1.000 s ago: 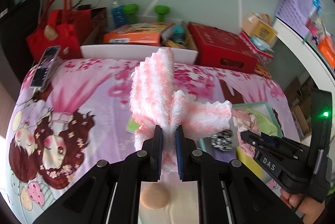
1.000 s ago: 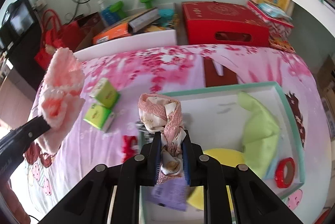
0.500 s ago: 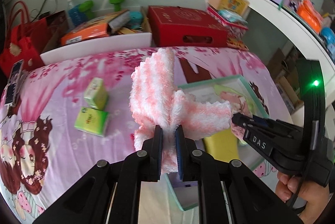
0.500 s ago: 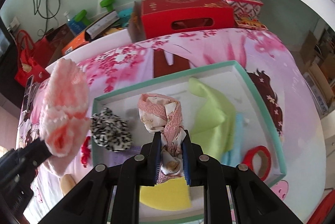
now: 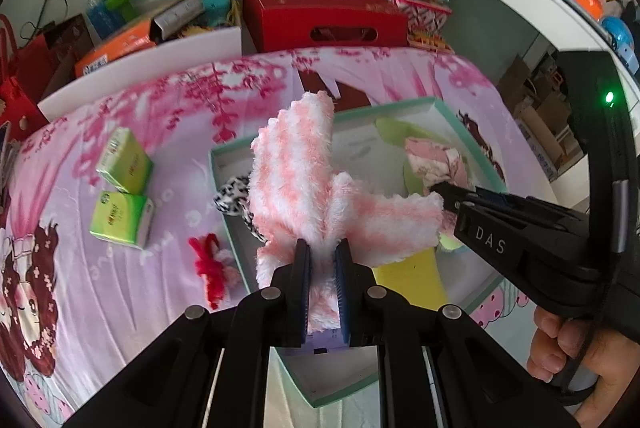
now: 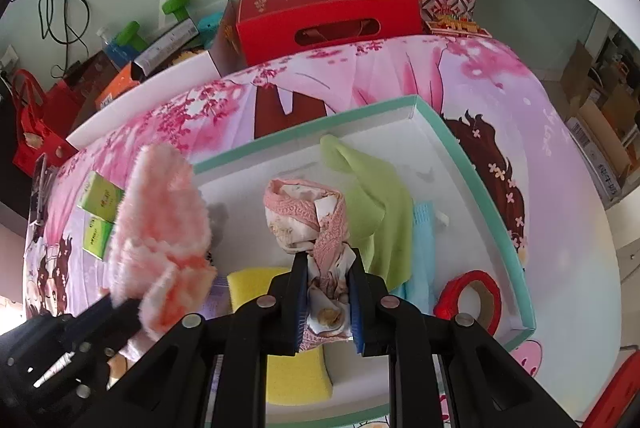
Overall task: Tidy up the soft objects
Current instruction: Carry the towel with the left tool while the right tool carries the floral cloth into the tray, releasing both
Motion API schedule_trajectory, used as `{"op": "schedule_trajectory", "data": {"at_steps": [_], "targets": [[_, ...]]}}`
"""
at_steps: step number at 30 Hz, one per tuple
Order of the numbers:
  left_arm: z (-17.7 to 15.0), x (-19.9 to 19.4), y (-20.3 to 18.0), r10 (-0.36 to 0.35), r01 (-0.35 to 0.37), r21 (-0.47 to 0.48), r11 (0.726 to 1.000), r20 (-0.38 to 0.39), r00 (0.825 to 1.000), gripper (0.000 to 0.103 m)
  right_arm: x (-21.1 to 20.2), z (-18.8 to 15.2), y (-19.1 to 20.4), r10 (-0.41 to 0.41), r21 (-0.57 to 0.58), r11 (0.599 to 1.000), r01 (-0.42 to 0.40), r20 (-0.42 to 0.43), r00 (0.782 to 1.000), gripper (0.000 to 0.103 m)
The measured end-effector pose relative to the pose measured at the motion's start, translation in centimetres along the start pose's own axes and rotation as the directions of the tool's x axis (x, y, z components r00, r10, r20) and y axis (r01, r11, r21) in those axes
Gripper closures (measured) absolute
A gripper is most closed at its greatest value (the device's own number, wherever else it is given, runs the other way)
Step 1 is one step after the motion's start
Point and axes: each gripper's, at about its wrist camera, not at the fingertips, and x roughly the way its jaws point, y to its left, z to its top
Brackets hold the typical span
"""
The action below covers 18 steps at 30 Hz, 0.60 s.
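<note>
Two grippers in frame, each clamped on one soft item. Left gripper point(image 5: 322, 256) is pinched tight on one fluffy pink-and-white cloth point(image 5: 304, 184), held above the near-left part of the box point(image 6: 428, 116). Right gripper point(image 6: 328, 270) has its jaws narrowed onto one pink lace-trimmed cloth point(image 6: 308, 216), hanging over the middle of the box. One box only: white inside, teal rim, sitting on the pink printed bedsheet point(image 5: 180, 100). Inside it, counted: one green cloth point(image 6: 376, 204), one light blue piece point(image 6: 423, 240) just beside the green, one yellow sponge point(image 6: 296, 376) near edge, one red ring point(image 6: 474, 298) near-right corner, one black-and-white patterned scrunchie point(image 5: 232, 194) on the left side. Outside on the sheet, left of the box: two green tissue packs point(image 5: 125, 166), near each other, and one red fuzzy item point(image 5: 208, 264) just beside the box wall. One hand point(image 5: 576, 352) visible gripping the right gripper's handle.
</note>
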Motion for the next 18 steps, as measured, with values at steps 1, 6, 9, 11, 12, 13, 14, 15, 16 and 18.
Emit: {"op": "schedule_trajectory", "data": {"at_steps": [1,6,9,11,12,13,14,15,16,18], "targets": [[-0.1,0.3,-0.1,0.0,0.0,0.002,1.0,-0.009,1.0,0.091,0.2,0.0,0.0,0.002,0.002,1.0,-0.002,-0.005,1.0,0.084],[-0.4,2.2,-0.4,0.004,-0.004,0.004,1.0,-0.055,0.998,0.091,1.3,-0.1,-0.1,-0.007,0.002,1.0,0.007,-0.026,1.0,0.084],[-0.6,3.0,-0.4,0.009,-0.009,0.001,1.0,-0.075,0.997,0.091,1.8,-0.2,-0.2,-0.005,0.007,1.0,0.006,-0.035,0.999,0.084],[-0.7,3.5,-0.4,0.012,-0.013,-0.002,1.0,-0.088,0.996,0.091,2.0,-0.1,-0.2,-0.008,0.006,1.0,0.009,-0.036,0.999,0.084],[-0.8,3.8,-0.3,0.013,-0.013,-0.005,1.0,-0.092,0.996,0.091,2.1,-0.1,-0.2,-0.007,0.007,1.0,0.007,-0.037,0.999,0.084],[-0.8,4.0,-0.3,0.011,-0.012,-0.01,1.0,-0.095,0.995,0.091,2.1,-0.1,-0.3,-0.007,0.007,1.0,0.007,-0.038,0.999,0.084],[-0.7,4.0,-0.2,0.009,-0.01,-0.012,1.0,-0.096,0.995,0.091,2.2,-0.1,-0.3,-0.009,0.006,1.0,0.009,-0.039,0.999,0.084],[-0.7,4.1,-0.1,0.005,-0.006,-0.016,1.0,-0.096,0.995,0.091,2.2,-0.1,-0.3,-0.009,0.007,1.0,0.009,-0.039,0.999,0.084],[-0.7,4.2,0.0,0.003,-0.005,-0.02,1.0,-0.097,0.995,0.091,2.2,-0.1,-0.2,-0.009,0.007,1.0,0.009,-0.04,0.999,0.084],[-0.7,4.2,0.1,-0.002,-0.001,-0.027,1.0,-0.1,0.995,0.091,2.1,-0.1,-0.2,-0.01,0.005,1.0,0.01,-0.041,0.999,0.084]]}}
